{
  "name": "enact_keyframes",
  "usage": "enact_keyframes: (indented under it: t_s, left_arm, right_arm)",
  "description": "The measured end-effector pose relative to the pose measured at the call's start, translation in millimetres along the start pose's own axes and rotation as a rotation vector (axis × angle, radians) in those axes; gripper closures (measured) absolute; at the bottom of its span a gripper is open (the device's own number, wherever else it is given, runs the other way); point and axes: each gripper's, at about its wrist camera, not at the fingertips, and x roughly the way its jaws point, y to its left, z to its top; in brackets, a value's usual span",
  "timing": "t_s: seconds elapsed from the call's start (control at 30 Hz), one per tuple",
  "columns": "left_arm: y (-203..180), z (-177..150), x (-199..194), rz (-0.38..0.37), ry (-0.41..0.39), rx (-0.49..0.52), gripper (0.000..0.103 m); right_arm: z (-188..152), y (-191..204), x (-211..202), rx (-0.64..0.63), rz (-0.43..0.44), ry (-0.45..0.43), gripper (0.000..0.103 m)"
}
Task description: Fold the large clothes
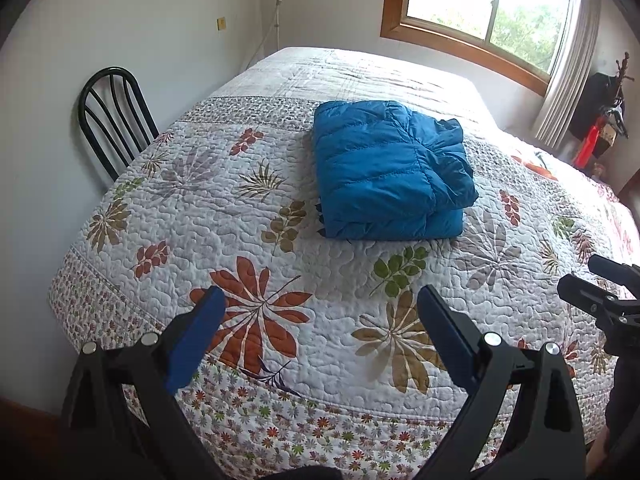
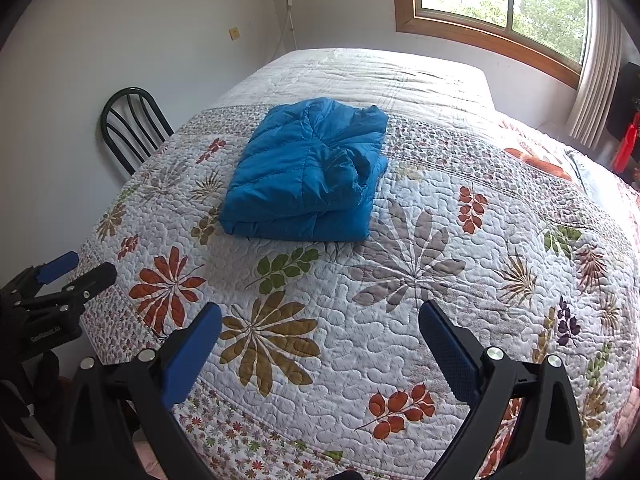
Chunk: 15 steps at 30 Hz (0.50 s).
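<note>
A blue puffer jacket (image 1: 390, 170) lies folded into a compact rectangle on the floral quilted bed (image 1: 248, 248). It also shows in the right wrist view (image 2: 308, 172), at the middle of the bed. My left gripper (image 1: 320, 304) is open and empty, held above the near part of the quilt, well short of the jacket. My right gripper (image 2: 320, 320) is open and empty too, also back from the jacket. The right gripper shows at the right edge of the left wrist view (image 1: 600, 284), and the left gripper at the left edge of the right wrist view (image 2: 68, 276).
A black metal chair (image 1: 114, 120) stands against the white wall left of the bed. A wood-framed window (image 1: 480, 12) with a curtain (image 1: 568, 76) is behind the bed. Dark and red items (image 1: 600, 128) hang at the far right.
</note>
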Motion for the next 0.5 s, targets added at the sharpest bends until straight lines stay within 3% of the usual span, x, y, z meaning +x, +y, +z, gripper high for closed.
enact_keyframes:
  t_s: [0.5]
  left_arm:
    - [0.2, -0.5, 1.3, -0.001, 0.001, -0.001, 0.007]
  right_arm:
    - [-0.1, -0.2, 2.7, -0.002, 0.000, 0.005, 0.004]
